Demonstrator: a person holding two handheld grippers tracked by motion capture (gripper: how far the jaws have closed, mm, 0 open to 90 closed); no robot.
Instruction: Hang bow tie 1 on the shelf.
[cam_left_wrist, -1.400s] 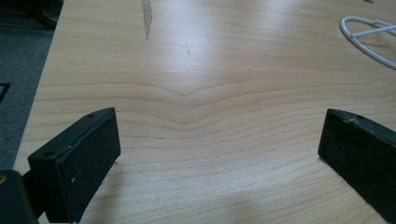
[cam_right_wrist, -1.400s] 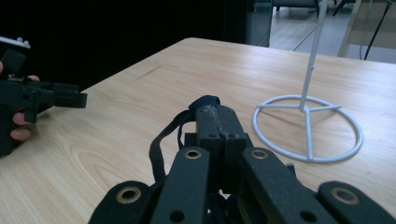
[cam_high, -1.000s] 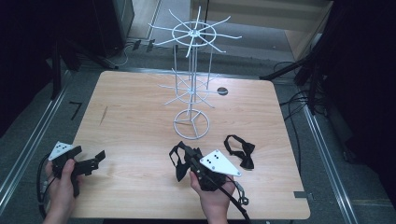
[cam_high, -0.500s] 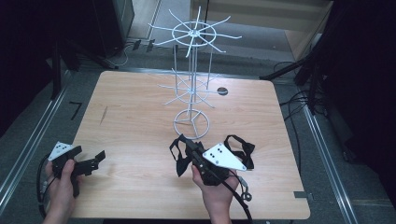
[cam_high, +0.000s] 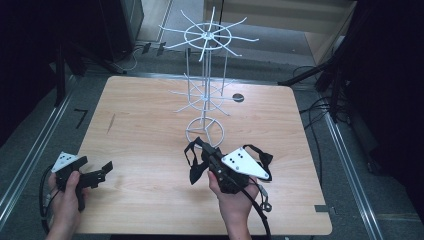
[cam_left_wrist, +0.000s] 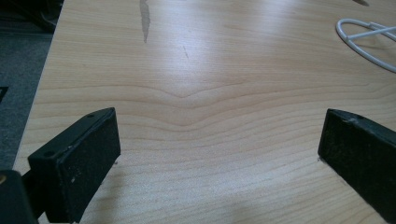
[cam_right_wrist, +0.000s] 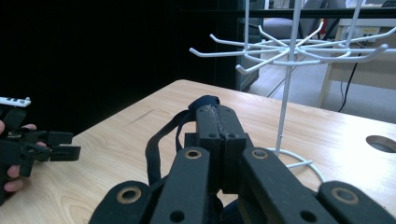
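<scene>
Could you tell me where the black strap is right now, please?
The black strap hangs from the shut right gripper, just above the table's near middle, in front of the white wire rack's ring base.

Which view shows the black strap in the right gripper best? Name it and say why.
The high view: the whole black strap shows there, looped and dangling from the shut right gripper near the white wire rack. The right gripper view gives one loop beside the closed jaws. The left gripper view looks at the table.
</scene>
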